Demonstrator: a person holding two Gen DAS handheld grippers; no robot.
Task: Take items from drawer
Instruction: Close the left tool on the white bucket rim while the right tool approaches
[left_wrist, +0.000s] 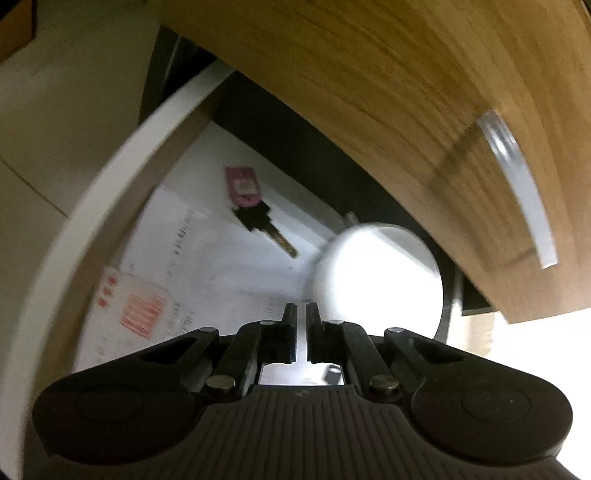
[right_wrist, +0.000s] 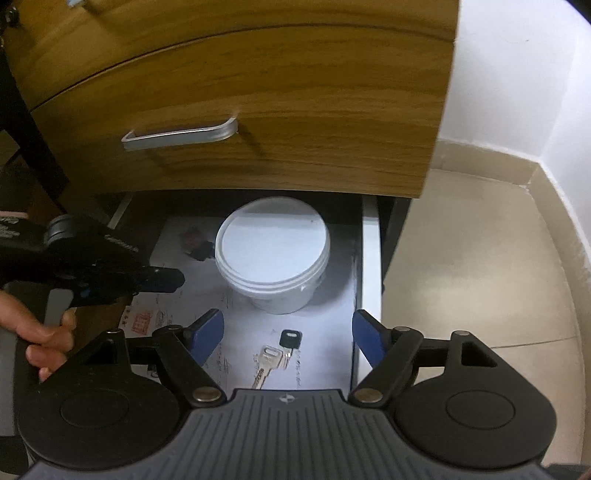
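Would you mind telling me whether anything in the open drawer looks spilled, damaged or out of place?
Nothing stands out: the white tub sits upright with its lid on, and the keys lie loose on papers, with no spill or visible damage.

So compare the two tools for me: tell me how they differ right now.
The left tool is nearly shut, its fingers close together with nothing between them; the right tool is spread wide open. The left tool comes into the drawer from the side, beside the white tub; the right tool faces the tub head-on, over the keys. Both are empty.
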